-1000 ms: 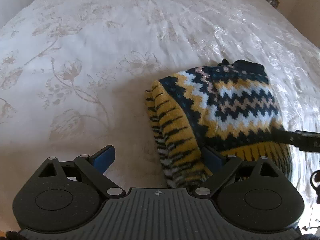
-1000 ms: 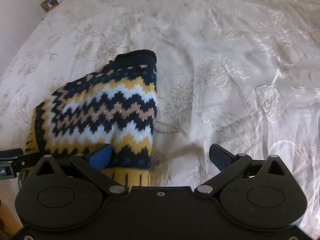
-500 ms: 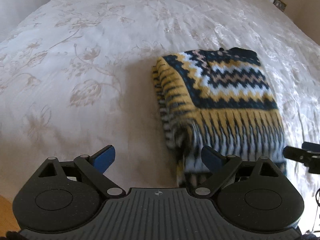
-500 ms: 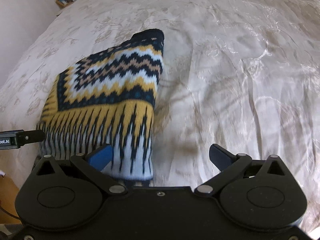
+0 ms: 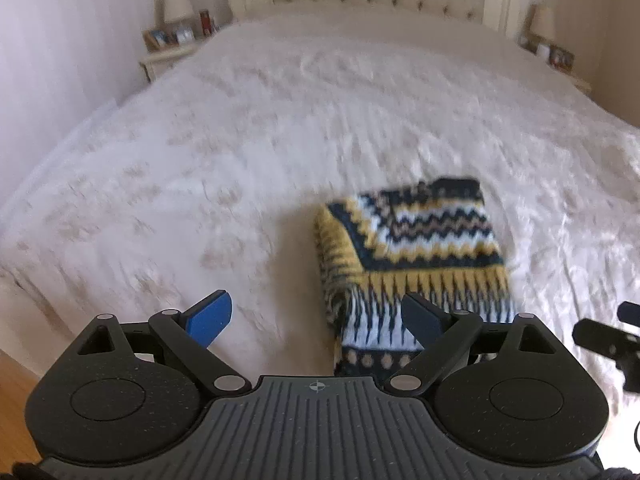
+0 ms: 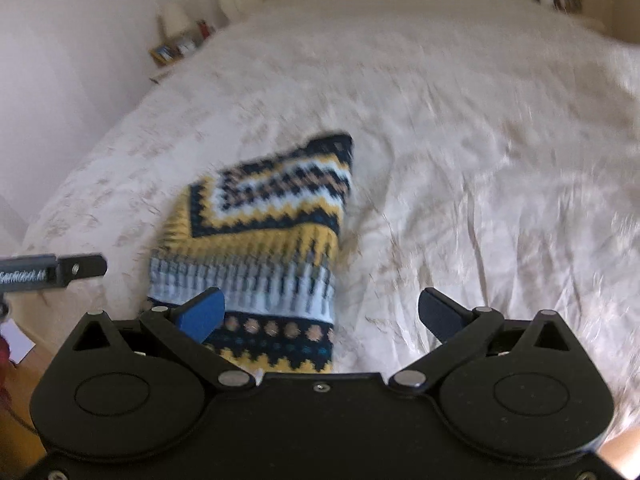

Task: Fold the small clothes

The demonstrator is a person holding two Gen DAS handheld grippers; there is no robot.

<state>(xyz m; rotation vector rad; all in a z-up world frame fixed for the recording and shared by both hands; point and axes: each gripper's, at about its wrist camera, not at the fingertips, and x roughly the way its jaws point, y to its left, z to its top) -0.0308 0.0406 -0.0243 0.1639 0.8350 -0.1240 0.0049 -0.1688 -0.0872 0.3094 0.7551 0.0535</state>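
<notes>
Sweater (image 5: 416, 256) sits folded, lower right of the left view, near the foot edge of the bed (image 5: 280, 128). We judge the fold done. Left hand-held gripper (image 5: 316, 320) and right hand-held gripper (image 6: 322, 314) both gape, empty. Next: fetch another garment; bedspread beyond is open.

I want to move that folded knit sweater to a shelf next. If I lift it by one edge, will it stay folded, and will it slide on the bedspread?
The folded knit sweater would probably flop open: its stacked layers look soft and loose. The thick knit suggests some weight for its size. On the glossy bedspread it may slide easily when pushed.
</notes>
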